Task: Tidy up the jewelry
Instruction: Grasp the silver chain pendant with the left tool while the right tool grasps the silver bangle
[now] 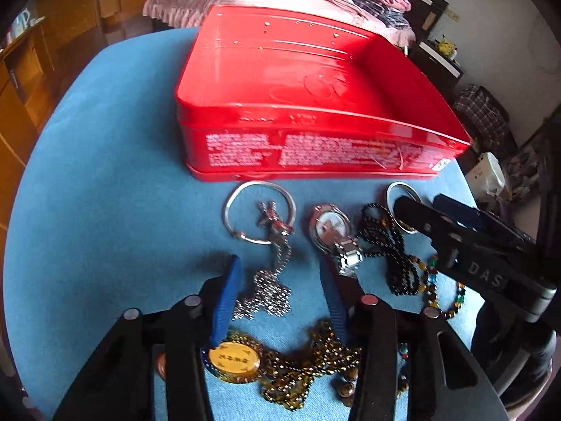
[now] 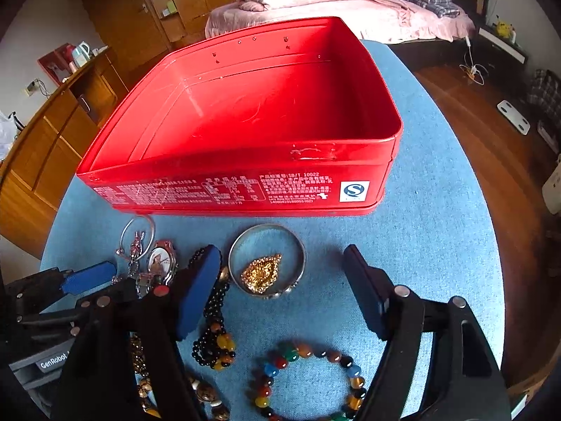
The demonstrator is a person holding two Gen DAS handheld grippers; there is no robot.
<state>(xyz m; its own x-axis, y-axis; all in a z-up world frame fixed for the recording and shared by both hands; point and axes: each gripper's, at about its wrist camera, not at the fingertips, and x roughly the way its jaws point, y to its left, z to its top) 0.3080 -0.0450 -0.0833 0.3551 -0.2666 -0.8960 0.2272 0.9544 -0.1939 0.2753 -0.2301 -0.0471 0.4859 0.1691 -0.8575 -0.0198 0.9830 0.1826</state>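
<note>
Two hand-held grippers hang over a round blue-covered counter [image 2: 438, 210] strewn with jewelry, in front of an open, empty red metal tin [image 2: 245, 122].

The left hand-held gripper [image 1: 280, 294] points steeply down with its blue-padded jaws apart; no pad presses on anything. Between them lies a heap of silver chain necklace [image 1: 270, 291], its chain running up to a thin silver bangle [image 1: 259, 210] that lies just before the tin's near wall. A silver wristwatch with a pale dial [image 1: 331, 231] sits just beyond the right-hand pad. Below the jaws, close to the camera, lies a dark gold bead necklace with an oval yellow pendant [image 1: 235, 361].

The right hand-held gripper [image 2: 280, 291] stands wide and released, holding nothing. A broad silver bangle [image 2: 266, 263] lies between its fingertips, toward the left pad, with a small gold pendant [image 2: 261, 273] inside the ring. A black bead strand with amber beads [image 2: 214, 333] passes beside the left pad, and a bracelet of multicoloured round beads [image 2: 308, 379] lies lower between the jaws.
</note>
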